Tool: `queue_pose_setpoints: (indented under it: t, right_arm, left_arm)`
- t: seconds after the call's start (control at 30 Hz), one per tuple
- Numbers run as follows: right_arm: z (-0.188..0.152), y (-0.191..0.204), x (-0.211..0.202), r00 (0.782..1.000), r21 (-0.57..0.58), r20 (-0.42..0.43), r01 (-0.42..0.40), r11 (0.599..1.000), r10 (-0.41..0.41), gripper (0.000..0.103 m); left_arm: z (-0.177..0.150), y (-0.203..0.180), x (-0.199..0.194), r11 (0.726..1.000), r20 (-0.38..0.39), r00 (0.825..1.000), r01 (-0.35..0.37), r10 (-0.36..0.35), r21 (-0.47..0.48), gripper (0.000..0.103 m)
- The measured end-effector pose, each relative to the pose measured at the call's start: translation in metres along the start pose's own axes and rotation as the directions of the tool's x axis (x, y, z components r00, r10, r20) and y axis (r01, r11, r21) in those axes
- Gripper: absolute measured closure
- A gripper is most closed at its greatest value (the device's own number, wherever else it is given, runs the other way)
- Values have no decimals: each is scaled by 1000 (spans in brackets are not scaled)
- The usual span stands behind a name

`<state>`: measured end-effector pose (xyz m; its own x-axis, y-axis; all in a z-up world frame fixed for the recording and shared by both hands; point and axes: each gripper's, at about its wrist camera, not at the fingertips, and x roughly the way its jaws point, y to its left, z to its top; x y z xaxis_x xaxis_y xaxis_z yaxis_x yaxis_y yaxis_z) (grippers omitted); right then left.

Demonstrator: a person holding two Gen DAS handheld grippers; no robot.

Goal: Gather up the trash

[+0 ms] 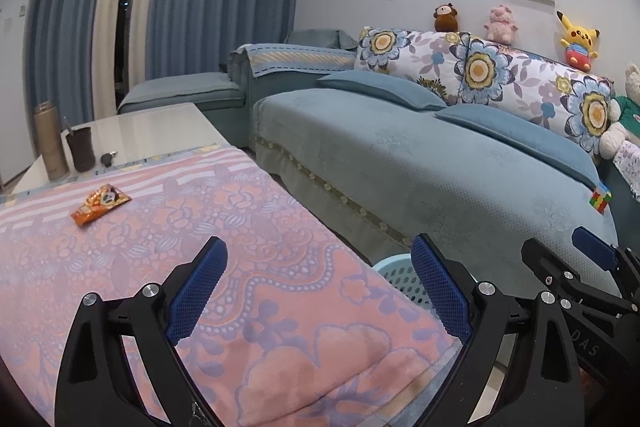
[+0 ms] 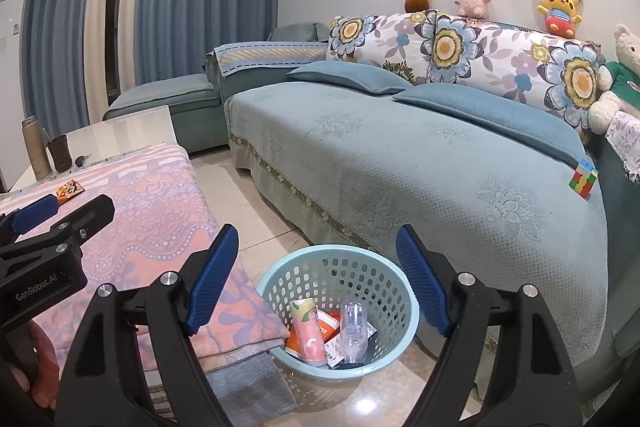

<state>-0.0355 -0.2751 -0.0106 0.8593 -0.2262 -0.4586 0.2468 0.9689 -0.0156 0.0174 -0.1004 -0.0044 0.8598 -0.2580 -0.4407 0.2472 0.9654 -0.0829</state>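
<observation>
The left gripper point(image 1: 318, 255) stands wide open with nothing between its blue ribbed pads, hanging over the near part of a pink-and-lilac patterned cloth point(image 1: 168, 267) that covers the low table. The right gripper point(image 2: 316, 247) is just as wide and just as empty, poised above a pale blue perforated basket point(image 2: 280, 277) on the tiled floor. Inside the basket lie a pink carton point(image 2: 309, 331), a clear plastic bottle point(image 2: 354, 327) and some orange packaging; their print is too small to read. In the right wrist view the side of the left tool reads "GenRobot.AI"; in the left wrist view the right tool shows the letters "DAS". One orange snack wrapper point(image 1: 100, 203) lies alone on the cloth, well apart from both grippers, towards the table's far end, with open cloth all round it. Beyond it, on the bare white tabletop, stand a tall tan flask point(image 1: 50, 143), a dark cup point(image 1: 81, 149) and a small key. The basket sits just beside the table's corner, in the strip of floor between table and blue sofa point(image 2: 400, 163). A colour cube point(image 2: 582, 181) rests on the sofa's right end.
</observation>
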Motion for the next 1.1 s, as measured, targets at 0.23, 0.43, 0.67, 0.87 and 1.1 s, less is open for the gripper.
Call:
queue_pose_setpoints:
  t: [0.23, 0.43, 0.67, 0.87, 1.1]
  right_arm:
    - [0, 0, 1, 1000, 1, -1, -4, 1000, 4, 26]
    - [0, 1, 0, 1000, -3, 1, -4, 1000, 4, 26]
    - [0, 2, 1, 1000, -1, -2, -6, 1000, 6, 26]
    - [1, 2, 1, 1000, -1, -1, -5, 1000, 5, 26]
    - [1, 2, -1, 1000, 4, 6, -6, 1000, 6, 26]
  left_arm:
    - [0, 0, 0, 1000, 3, 1000, 1, -1, -1, 13]
    - [1, 0, -1, 1000, 7, 1000, -1, 1, -3, 13]
    - [2, 1, -1, 1000, 7, 1000, -2, 2, -5, 13]
    - [2, 1, -1, 1000, 8, 1000, -5, 5, -6, 13]
    - [2, 1, -1, 1000, 8, 1000, -10, 10, 7, 13]
